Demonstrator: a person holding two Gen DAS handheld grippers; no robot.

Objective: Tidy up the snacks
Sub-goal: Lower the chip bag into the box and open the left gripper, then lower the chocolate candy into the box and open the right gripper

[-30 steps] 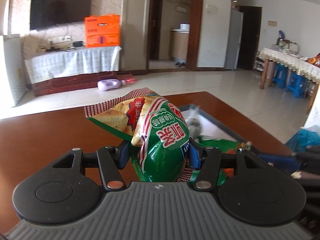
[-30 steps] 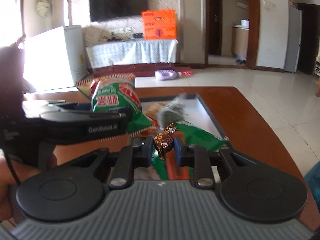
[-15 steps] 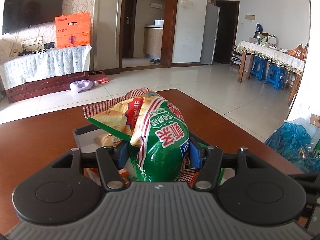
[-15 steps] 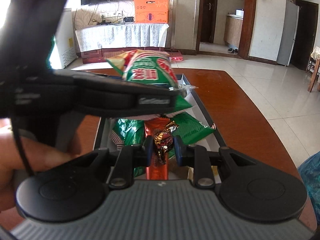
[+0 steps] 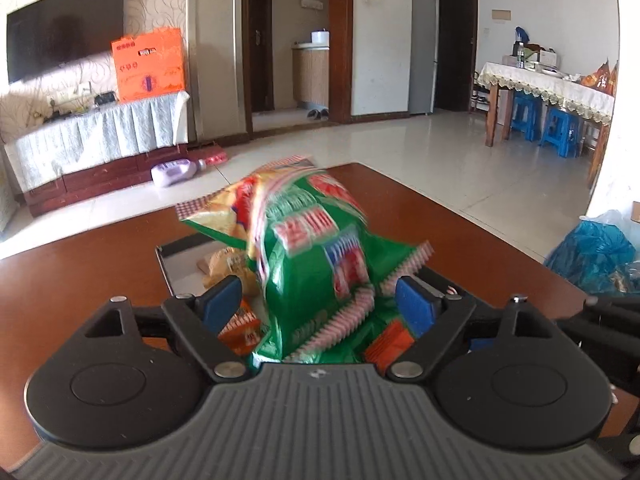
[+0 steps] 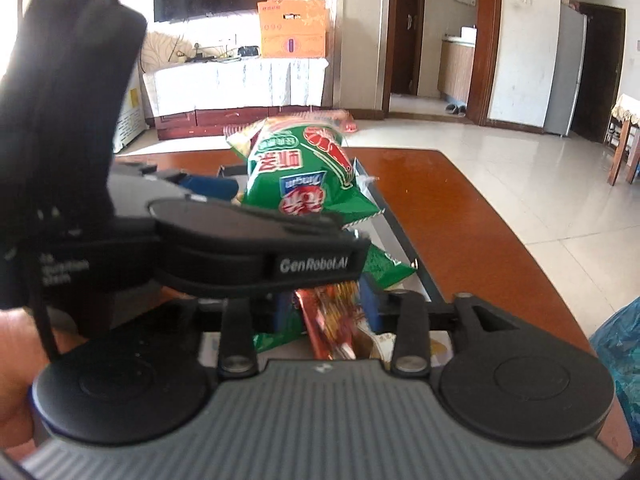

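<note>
left gripper (image 5: 320,304) jaws spread, green chip bag (image 5: 316,248) loose and blurred over the tray (image 5: 168,264), which already holds several packets; right gripper (image 6: 326,314) looks parted around a blurred red candy (image 6: 332,320); tabletop mostly out of view, remaining work unclear

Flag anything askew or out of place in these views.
The green crinkly snack bag is tilted and motion-blurred between the pads of the open left claw, above the dark rectangular tray. On the floor beyond, a lavender plastic bottle lies on its side.
</note>
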